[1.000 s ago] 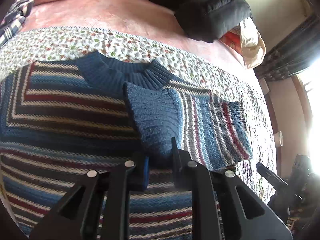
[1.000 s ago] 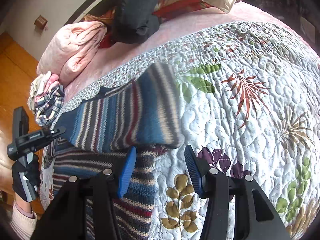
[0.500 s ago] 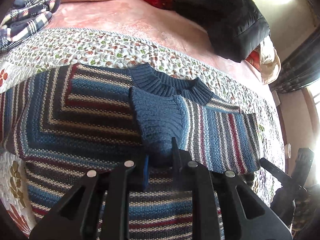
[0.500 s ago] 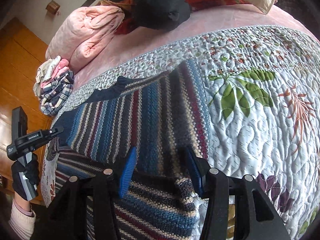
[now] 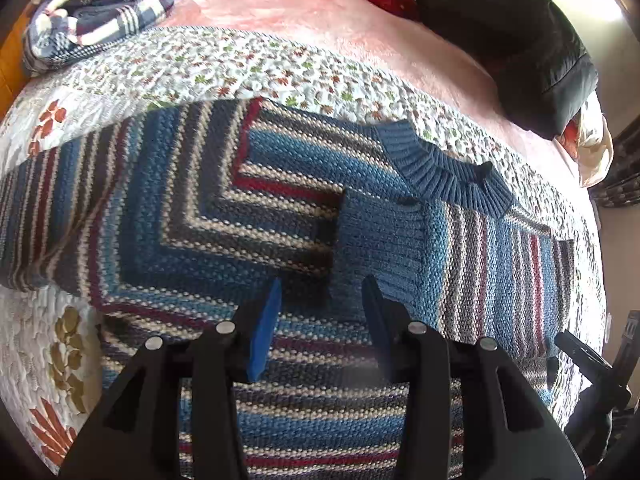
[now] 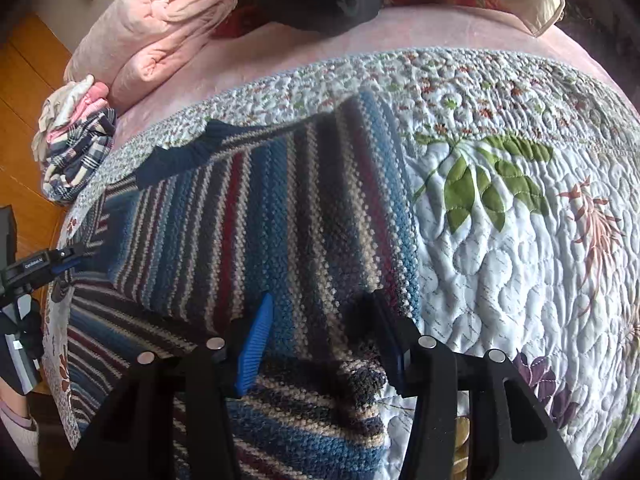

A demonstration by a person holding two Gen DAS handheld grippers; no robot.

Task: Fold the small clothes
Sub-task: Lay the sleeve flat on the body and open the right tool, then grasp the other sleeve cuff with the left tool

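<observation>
Knitwear first: a small striped jumper of chunky blue, dark red, grey and cream yarn lies flat on the quilted floral bedspread of a bed. One sleeve is folded across the chest, its ribbed blue cuff resting just below the ribbed blue collar; the opposite sleeve is not folded in and trails toward the bedspread's edge.

Trouble could come from the knit's bulk: thick yarn springs, so the folded sleeve may creep open or shift if the body is lifted before it settles, and a pinch that gathers only the top layer would drag the fold askew. Snagging a loop on a ridged pad is another risk.

Left tongs hover low just short of the cuff, jaws spread, gripping nothing. Right tongs sit low over the folded sleeve's outer edge, near where jumper meets bedspread, jaws likewise parted and empty.

Farther off lie a plaid bundle, a rolled pink blanket and a dark padded jacket.
</observation>
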